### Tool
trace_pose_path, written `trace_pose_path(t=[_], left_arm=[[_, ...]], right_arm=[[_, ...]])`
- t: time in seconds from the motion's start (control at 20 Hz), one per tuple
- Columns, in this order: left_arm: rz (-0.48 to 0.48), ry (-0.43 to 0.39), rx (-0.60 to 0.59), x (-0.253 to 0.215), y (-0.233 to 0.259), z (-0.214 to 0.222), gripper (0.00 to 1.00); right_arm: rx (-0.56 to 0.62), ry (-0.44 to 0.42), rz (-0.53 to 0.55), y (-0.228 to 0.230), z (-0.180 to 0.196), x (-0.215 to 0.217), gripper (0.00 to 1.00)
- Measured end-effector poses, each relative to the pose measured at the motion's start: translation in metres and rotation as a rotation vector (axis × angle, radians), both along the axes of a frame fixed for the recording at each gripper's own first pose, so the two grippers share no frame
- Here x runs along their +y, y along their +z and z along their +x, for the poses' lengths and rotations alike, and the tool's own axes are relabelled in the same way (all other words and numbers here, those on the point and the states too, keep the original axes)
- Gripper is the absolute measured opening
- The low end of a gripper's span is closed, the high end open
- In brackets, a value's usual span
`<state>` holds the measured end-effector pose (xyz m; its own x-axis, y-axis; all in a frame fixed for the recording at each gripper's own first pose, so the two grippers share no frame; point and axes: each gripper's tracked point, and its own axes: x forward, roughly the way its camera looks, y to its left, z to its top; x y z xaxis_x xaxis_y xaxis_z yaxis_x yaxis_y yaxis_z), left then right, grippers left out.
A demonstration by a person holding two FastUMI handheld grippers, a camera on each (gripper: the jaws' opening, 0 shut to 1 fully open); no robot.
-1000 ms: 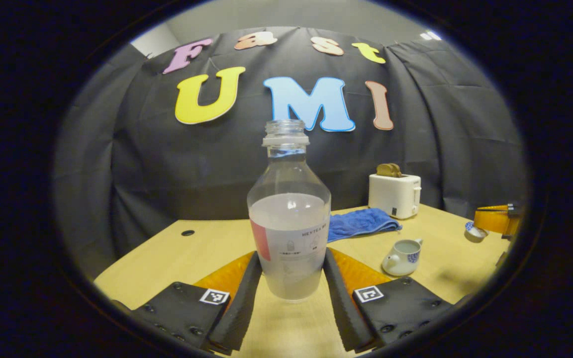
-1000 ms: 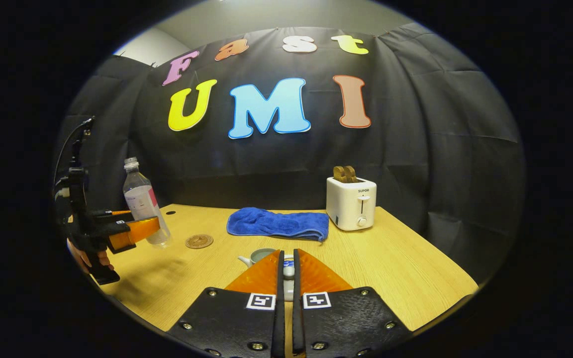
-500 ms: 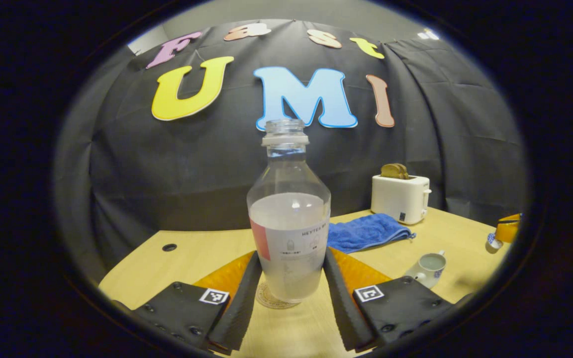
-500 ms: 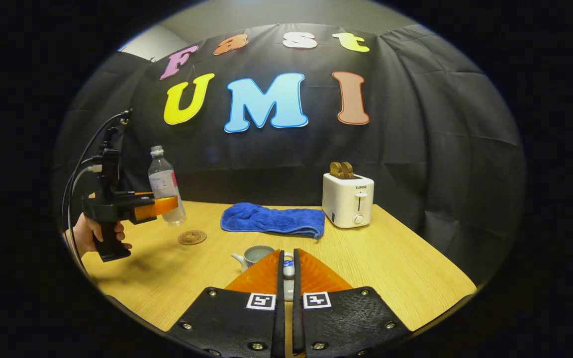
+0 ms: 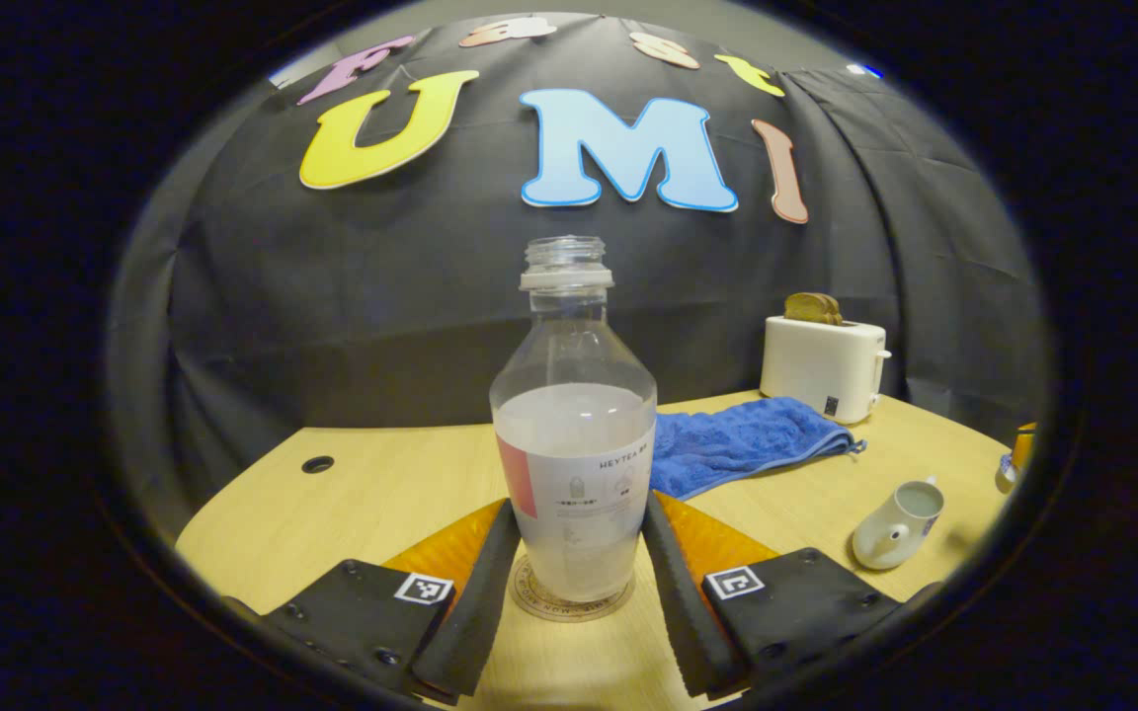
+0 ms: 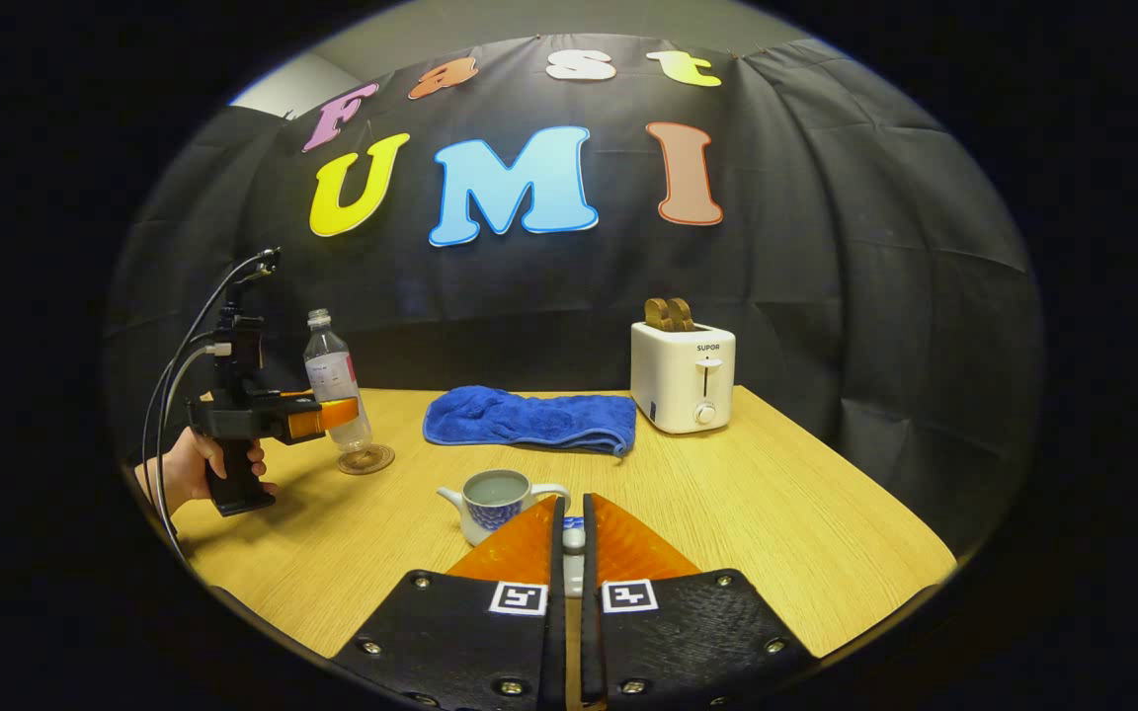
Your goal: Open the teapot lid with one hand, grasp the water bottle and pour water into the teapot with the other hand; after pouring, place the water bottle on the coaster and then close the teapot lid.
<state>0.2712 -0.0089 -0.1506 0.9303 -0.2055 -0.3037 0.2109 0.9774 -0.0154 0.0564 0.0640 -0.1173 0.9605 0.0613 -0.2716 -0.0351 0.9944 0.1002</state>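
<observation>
1. The counter (image 6: 786, 513) carries everything, with the teapot (image 6: 492, 501) as the landmark near its middle.
2. The blue towel (image 6: 529, 419) lies behind the teapot.
3. The white toaster (image 6: 683, 376) stands behind the teapot and to its right, toast in its slots.
4. The left gripper (image 5: 569, 553) clamps the water bottle (image 5: 574, 434) with both fingers; a hand (image 6: 196, 466) holds it, well left of the teapot.
5. The uncapped bottle stands upright on the coaster (image 6: 365, 459), part filled.
6. The teapot sits open, liquid inside.
7. The right gripper (image 6: 569, 538), just in front of the teapot, is closed on the teapot lid (image 6: 573, 539).
</observation>
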Motion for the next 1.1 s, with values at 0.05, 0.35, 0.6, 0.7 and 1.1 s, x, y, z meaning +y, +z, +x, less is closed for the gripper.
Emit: trace_pose_path(t=[0.05, 0.35, 0.6, 0.7, 1.1], left_arm=[[-0.004, 0.000, 0.010, 0.000, -0.003, 0.001, 0.85], [0.018, 0.008, 0.052, 0.006, -0.021, 0.009, 0.85], [-0.001, 0.017, 0.078, 0.008, -0.030, 0.012, 0.85], [0.008, 0.021, 0.076, 0.009, -0.030, 0.012, 0.87], [0.007, 0.028, 0.070, 0.013, -0.030, 0.015, 0.87]], right_arm=[[0.002, -0.002, 0.002, -0.001, 0.000, 0.000, 0.06], [0.010, 0.003, -0.007, -0.006, 0.002, 0.001, 0.06], [0.009, -0.003, -0.006, -0.006, 0.003, 0.000, 0.06], [0.010, -0.003, -0.007, -0.006, 0.003, 0.000, 0.06], [0.005, -0.005, -0.019, -0.005, 0.002, 0.001, 0.06]])
